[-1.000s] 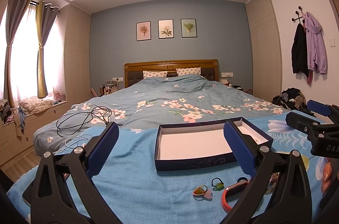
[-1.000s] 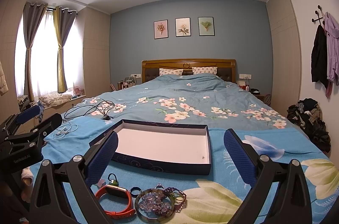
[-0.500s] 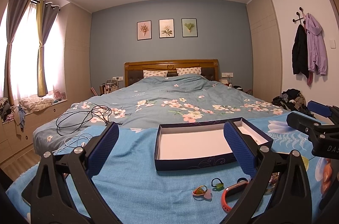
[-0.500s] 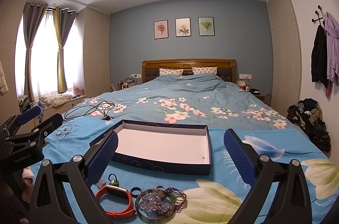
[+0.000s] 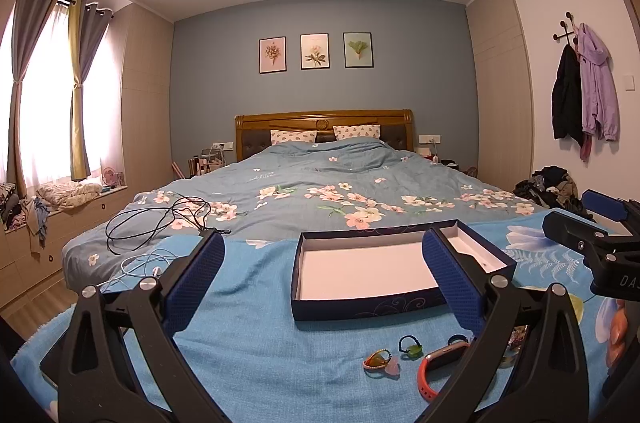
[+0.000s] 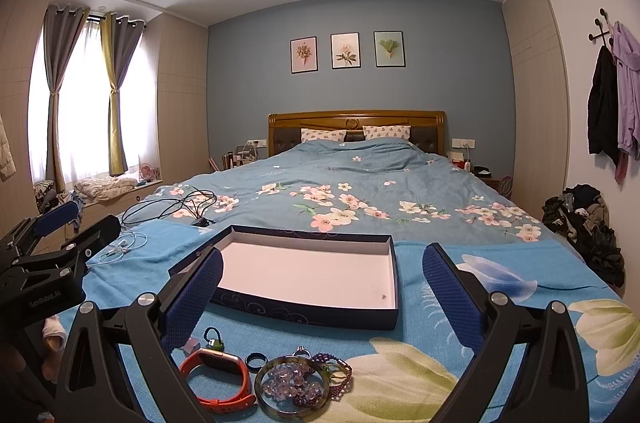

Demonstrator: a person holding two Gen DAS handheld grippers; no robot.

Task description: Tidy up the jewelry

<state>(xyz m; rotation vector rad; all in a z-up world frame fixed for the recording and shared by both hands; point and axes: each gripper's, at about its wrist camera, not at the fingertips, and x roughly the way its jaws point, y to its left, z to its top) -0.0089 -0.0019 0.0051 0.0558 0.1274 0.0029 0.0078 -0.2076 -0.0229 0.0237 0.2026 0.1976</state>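
nothing sorted yet: the shallow navy cardboard box with white inside (image 6: 308, 275) lay empty ahead of our right tongs (image 6: 320, 291). the orange watch band (image 6: 218, 379), bangle and beads sat below them. left tongs (image 5: 320, 287) and right both gaped, holding nothing.

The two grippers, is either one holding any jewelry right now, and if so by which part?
Nothing is held. The left gripper and right gripper both hang open over the bed, with the orange watch band and bangle lying untouched in front of the box.
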